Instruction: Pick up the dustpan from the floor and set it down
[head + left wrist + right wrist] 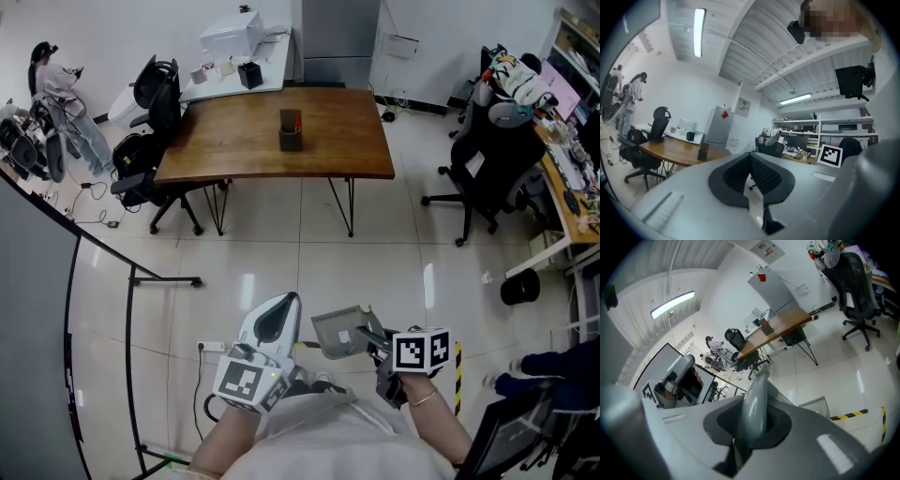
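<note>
The grey dustpan [339, 330] hangs above the tiled floor in the head view, low in the middle, its tray tilted toward the table. My right gripper [371, 339] is shut on its handle, the marker cube just behind it. In the right gripper view the grey handle [757, 397] runs up between the jaws of that gripper [756, 420], and a corner of the tray [814, 406] shows beyond. My left gripper [287, 302] is to the left of the dustpan, apart from it. In its own view the left gripper [751, 163] is shut with nothing held.
A wooden table [234, 141] with a dark pen holder [291, 131] stands ahead. Office chairs sit to its left [150, 122] and right [492, 169]. A black rail frame [131, 281] is on the left, striped floor tape [458, 375] and a person's sleeve [553, 370] on the right.
</note>
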The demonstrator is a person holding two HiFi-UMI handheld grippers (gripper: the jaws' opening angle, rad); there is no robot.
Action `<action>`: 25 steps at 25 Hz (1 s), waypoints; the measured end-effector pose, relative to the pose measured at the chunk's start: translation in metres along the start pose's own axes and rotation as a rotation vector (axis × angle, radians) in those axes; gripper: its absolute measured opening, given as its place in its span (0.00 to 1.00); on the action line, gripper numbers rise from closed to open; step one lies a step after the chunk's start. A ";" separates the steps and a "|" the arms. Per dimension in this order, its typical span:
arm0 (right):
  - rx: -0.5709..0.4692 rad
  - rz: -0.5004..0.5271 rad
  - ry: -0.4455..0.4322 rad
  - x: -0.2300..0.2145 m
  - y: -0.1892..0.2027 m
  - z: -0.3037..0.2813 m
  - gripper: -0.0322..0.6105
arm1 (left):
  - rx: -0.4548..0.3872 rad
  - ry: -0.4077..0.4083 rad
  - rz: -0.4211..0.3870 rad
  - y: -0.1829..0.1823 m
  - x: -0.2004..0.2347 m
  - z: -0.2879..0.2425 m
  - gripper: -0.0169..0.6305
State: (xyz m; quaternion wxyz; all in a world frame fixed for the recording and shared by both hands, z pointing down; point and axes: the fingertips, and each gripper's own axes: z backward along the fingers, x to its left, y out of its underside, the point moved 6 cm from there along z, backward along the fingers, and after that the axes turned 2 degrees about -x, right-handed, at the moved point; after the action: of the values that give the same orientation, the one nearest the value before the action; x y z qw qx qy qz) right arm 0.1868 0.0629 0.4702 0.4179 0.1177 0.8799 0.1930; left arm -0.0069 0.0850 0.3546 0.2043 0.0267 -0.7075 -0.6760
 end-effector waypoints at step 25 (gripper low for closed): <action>-0.038 0.071 -0.012 0.024 -0.012 -0.004 0.08 | -0.044 -0.023 -0.027 -0.013 0.014 0.013 0.05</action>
State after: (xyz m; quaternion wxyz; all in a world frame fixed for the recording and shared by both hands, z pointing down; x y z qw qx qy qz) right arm 0.1684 0.0603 0.4513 0.4180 0.1421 0.8690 0.2237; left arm -0.0269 0.0920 0.3459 0.1876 0.0241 -0.6944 -0.6942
